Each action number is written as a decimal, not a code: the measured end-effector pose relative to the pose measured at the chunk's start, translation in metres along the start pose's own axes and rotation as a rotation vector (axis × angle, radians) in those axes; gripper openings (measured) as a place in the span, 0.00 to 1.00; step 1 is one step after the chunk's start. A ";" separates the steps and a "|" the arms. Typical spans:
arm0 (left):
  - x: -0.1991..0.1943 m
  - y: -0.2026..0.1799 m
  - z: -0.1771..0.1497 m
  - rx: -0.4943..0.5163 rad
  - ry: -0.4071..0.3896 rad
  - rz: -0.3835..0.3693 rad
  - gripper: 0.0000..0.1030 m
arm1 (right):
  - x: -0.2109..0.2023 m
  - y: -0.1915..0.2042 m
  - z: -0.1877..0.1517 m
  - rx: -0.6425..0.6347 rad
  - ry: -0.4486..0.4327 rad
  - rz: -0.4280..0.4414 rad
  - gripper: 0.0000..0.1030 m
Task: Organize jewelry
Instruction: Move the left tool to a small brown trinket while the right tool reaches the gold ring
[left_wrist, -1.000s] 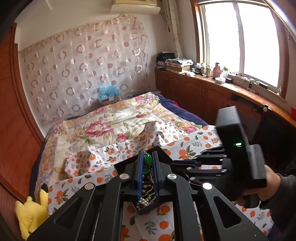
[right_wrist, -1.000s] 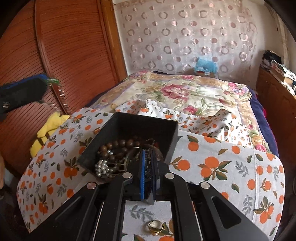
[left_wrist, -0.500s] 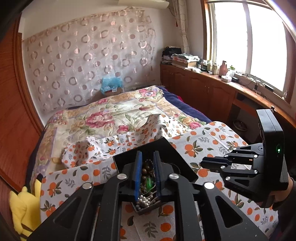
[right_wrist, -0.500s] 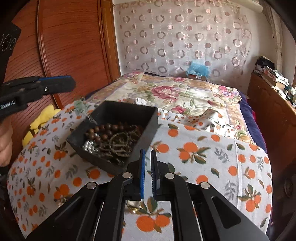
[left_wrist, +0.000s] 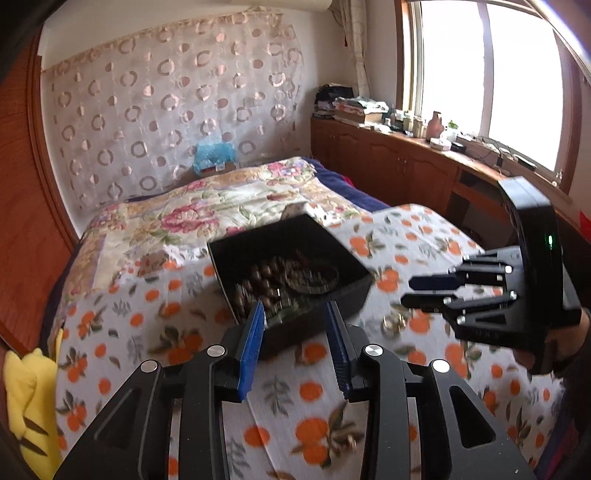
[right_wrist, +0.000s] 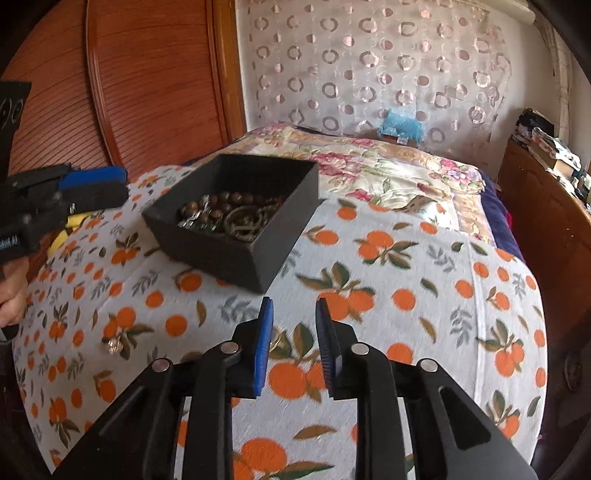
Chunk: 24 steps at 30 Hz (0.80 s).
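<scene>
Left gripper (left_wrist: 295, 310): jaws just opening, parted, empty, over the black box (left_wrist: 347, 258).
Right gripper (right_wrist: 293, 306): jaws just opening, parted, empty, above the orange-print cloth (right_wrist: 424, 280).

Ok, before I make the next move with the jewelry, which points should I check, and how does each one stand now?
1. Left gripper empty: ok. Its jaws have just been opening; only the near corner of the black box shows between them, ungripped.
2. Right gripper empty: ok. Its jaws have just been opening; nothing is pressed between the pads.
3. Box flat on the orange-print cloth: ok.
4. All pieces inside the box: not ok. A gold ring and a small clear piece lie on the cloth.
5. Ring lined up between the right gripper's fingers: cannot tell, partly hidden.
</scene>
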<state>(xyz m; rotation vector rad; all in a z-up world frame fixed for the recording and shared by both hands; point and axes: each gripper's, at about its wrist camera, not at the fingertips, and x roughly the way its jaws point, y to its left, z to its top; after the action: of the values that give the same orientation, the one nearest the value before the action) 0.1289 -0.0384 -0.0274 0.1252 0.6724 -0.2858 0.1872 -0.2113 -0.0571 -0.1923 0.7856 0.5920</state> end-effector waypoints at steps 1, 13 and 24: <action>0.000 0.000 -0.006 -0.003 0.006 -0.006 0.31 | 0.001 0.003 -0.003 -0.007 0.006 0.004 0.25; -0.002 -0.007 -0.060 -0.039 0.089 -0.065 0.37 | 0.020 0.024 -0.009 -0.077 0.077 -0.029 0.33; 0.007 -0.017 -0.082 -0.031 0.145 -0.086 0.73 | 0.018 0.024 -0.014 -0.084 0.077 -0.027 0.20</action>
<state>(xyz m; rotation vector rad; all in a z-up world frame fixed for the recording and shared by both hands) 0.0800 -0.0388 -0.0957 0.0881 0.8272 -0.3512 0.1755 -0.1893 -0.0788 -0.3038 0.8323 0.5948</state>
